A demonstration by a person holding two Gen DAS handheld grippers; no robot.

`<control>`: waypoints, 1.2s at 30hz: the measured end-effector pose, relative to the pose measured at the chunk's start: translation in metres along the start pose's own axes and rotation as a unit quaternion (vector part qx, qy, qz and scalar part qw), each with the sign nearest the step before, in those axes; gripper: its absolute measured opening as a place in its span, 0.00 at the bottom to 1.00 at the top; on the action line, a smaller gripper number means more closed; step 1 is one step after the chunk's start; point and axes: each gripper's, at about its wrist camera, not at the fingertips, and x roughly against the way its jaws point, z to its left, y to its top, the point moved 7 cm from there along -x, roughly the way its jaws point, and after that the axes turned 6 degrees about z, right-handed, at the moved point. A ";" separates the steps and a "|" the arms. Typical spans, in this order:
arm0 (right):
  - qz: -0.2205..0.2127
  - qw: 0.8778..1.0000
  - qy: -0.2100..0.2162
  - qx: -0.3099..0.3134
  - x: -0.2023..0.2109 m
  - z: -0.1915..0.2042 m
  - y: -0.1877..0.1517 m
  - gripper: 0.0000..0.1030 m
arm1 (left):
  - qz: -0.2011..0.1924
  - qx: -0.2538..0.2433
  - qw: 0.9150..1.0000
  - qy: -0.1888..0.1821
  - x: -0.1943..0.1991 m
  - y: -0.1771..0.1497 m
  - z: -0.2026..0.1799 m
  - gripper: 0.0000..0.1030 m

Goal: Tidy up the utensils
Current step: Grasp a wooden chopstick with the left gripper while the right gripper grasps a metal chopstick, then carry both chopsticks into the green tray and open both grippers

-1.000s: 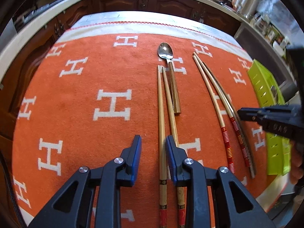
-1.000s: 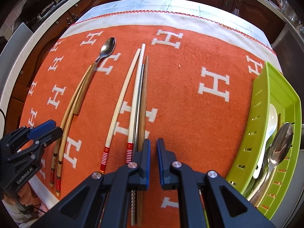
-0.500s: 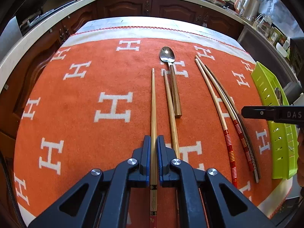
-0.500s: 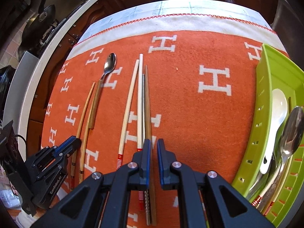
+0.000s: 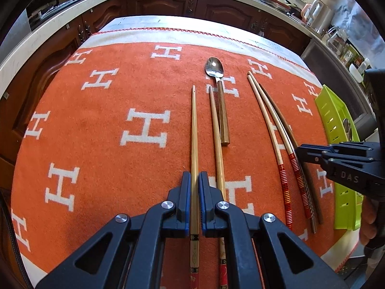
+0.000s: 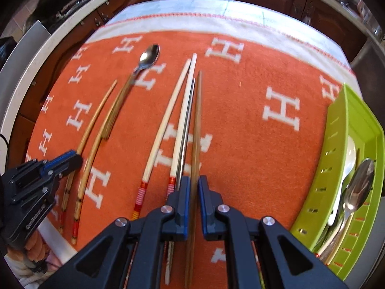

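Each black hand-held gripper [image 5: 195,192] has blue pads [image 5: 186,200], silver screws

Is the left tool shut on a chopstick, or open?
Shut: the left tool has both fingers pressed against the bamboo chopstick, which runs straight between them.

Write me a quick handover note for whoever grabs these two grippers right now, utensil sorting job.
Left gripper: shut on a bamboo chopstick, its twin lying beside it on the orange cloth.
Right gripper: shut on a dark wooden chopstick.
Done: a white spoon and metal spoons already sit in the green tray at the right edge of the cloth.
Left on the cloth: the wooden-handled spoon, two red-banded chopsticks, a metal chopstick, plus the twin. Both held sticks probably go to the tray next.
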 end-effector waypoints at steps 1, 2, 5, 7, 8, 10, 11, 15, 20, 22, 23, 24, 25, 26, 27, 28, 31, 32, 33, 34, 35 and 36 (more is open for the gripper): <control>-0.002 1.000 -0.004 0.001 -0.001 0.001 0.002 0.08 | -0.001 0.001 1.000 -0.001 0.001 0.000 0.001 0.04; -0.007 1.000 -0.009 0.002 -0.001 0.001 0.004 0.08 | -0.002 0.003 1.000 -0.003 0.003 0.000 0.001 0.04; -0.017 1.000 -0.016 -0.005 -0.001 0.001 0.008 0.07 | -0.006 0.013 1.000 -0.011 0.011 0.002 0.001 0.04; -0.021 0.999 0.000 -0.027 0.003 -0.001 0.007 0.06 | -0.011 0.017 1.000 -0.023 0.020 0.004 -0.002 0.04; -0.024 0.999 0.008 -0.035 0.007 -0.005 0.006 0.06 | -0.016 0.018 0.999 -0.029 0.026 0.005 -0.004 0.04; -0.039 0.997 0.032 -0.063 0.020 -0.014 0.002 0.06 | -0.022 0.017 0.999 -0.045 0.038 0.008 -0.010 0.04; -0.048 0.995 0.045 -0.076 0.028 -0.019 -0.002 0.06 | -0.023 0.019 0.998 -0.054 0.044 0.009 -0.014 0.04; -0.083 0.984 0.090 -0.129 0.062 -0.042 -0.021 0.06 | -0.024 0.007 0.995 -0.095 0.066 0.015 -0.044 0.04; -0.119 0.960 0.106 -0.228 0.094 -0.101 -0.060 0.06 | -0.014 -0.052 0.988 -0.142 0.081 0.027 -0.122 0.04; -0.128 0.952 0.097 -0.259 0.100 -0.121 -0.073 0.06 | -0.003 -0.071 0.985 -0.160 0.078 0.031 -0.155 0.04; -0.130 0.949 0.089 -0.273 0.100 -0.131 -0.079 0.06 | 0.003 -0.079 0.982 -0.169 0.076 0.033 -0.173 0.04; -0.130 0.947 0.082 -0.281 0.101 -0.138 -0.084 0.06 | 0.009 -0.088 0.980 -0.176 0.072 0.035 -0.190 0.04; -0.129 0.945 0.076 -0.291 0.101 -0.146 -0.090 0.06 | 0.012 -0.094 0.979 -0.180 0.070 0.035 -0.203 0.04; -0.128 0.944 0.071 -0.295 0.102 -0.153 -0.096 0.06 | 0.015 -0.101 0.978 -0.182 0.065 0.036 -0.217 0.04; -0.127 0.944 0.066 -0.298 0.102 -0.157 -0.099 0.07 | 0.021 -0.105 0.977 -0.186 0.061 0.035 -0.229 0.04; -0.125 0.944 0.060 -0.301 0.101 -0.159 -0.102 0.07 | 0.032 -0.107 0.975 -0.192 0.054 0.035 -0.242 0.04; -0.113 0.946 0.045 -0.300 0.095 -0.167 -0.108 0.07 | 0.052 -0.107 0.974 -0.195 0.035 0.033 -0.266 0.04; -0.111 0.947 0.043 -0.300 0.093 -0.169 -0.109 0.07 | 0.056 -0.108 0.973 -0.194 0.030 0.031 -0.272 0.04; -0.108 0.947 0.039 -0.300 0.090 -0.171 -0.109 0.07 | 0.059 -0.108 0.974 -0.192 0.025 0.031 -0.278 0.04; -0.105 0.948 0.035 -0.297 0.088 -0.172 -0.109 0.07 | 0.063 -0.110 0.974 -0.189 0.018 0.030 -0.282 0.04; -0.103 0.950 0.031 -0.294 0.087 -0.172 -0.107 0.07 | 0.066 -0.112 0.974 -0.186 0.014 0.029 -0.286 0.04; -0.100 0.951 0.026 -0.291 0.085 -0.174 -0.106 0.07 | 0.069 -0.116 0.974 -0.180 0.009 0.028 -0.288 0.04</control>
